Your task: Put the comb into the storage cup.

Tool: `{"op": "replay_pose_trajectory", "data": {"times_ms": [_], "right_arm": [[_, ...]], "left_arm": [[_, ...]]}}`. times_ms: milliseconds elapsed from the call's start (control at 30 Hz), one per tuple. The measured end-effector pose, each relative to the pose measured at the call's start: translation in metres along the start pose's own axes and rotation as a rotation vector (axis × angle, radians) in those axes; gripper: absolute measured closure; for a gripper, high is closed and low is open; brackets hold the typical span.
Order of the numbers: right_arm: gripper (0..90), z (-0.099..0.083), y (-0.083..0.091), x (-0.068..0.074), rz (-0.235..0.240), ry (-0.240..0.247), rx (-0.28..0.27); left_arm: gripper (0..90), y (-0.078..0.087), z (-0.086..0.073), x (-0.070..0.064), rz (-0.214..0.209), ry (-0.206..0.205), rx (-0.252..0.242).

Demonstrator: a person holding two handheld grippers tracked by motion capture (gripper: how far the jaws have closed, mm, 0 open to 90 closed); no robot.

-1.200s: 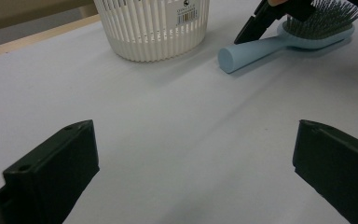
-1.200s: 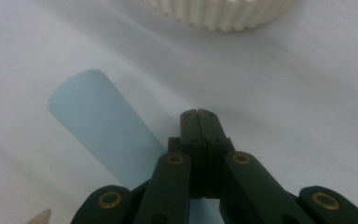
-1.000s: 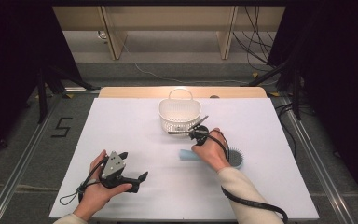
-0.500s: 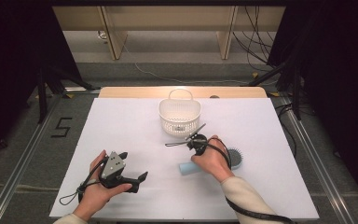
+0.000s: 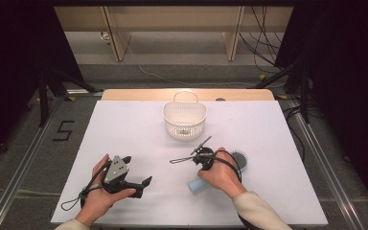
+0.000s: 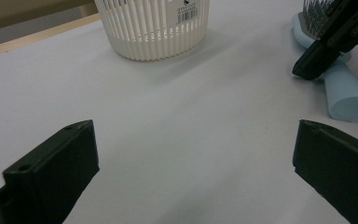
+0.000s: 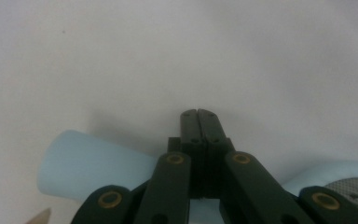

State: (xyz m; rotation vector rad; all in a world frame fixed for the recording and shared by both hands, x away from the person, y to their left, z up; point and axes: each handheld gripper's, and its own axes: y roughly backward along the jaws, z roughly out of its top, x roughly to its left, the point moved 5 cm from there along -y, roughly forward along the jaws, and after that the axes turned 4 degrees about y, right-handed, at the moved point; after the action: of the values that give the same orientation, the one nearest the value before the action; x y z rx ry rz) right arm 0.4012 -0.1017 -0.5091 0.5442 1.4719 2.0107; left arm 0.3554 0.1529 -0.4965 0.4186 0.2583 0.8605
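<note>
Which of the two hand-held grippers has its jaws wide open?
The left hand-held gripper, resting low on the white table. Its jaws stand far apart, while the right hand-held gripper, over the blue hairbrush, is pressed shut.

A "5" [image 5: 63,130] is marked on the floor [image 5: 24,143].

One basket [image 5: 184,120], one hairbrush [image 5: 239,160], two hand-held grippers [image 5: 133,184] [image 5: 188,154]
</note>
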Motion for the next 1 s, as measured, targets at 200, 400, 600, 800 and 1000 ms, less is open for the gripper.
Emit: {"op": "replay_pose_trajectory", "data": {"times_ms": [200,400,600,800,1000], "right_arm": [[90.0,-0.010,0.003,0.004,0.014,0.019,0.011],[90.0,-0.019,0.007,0.007,0.025,0.028,0.023],[90.0,-0.028,0.010,0.009,0.036,0.031,0.040],[90.0,-0.037,0.013,0.009,0.049,0.029,0.049],[90.0,-0.047,0.017,0.009,0.056,0.027,0.055]], "left_arm": [[0.0,0.000,0.000,0.000,-0.001,-0.001,0.001],[0.0,0.000,0.000,-0.001,-0.001,-0.001,0.001],[0.0,0.000,0.000,-0.001,-0.002,-0.001,0.001],[0.0,-0.001,0.000,-0.001,-0.002,0.000,0.001],[0.0,-0.001,0.000,-0.001,-0.001,-0.001,0.003]]}}
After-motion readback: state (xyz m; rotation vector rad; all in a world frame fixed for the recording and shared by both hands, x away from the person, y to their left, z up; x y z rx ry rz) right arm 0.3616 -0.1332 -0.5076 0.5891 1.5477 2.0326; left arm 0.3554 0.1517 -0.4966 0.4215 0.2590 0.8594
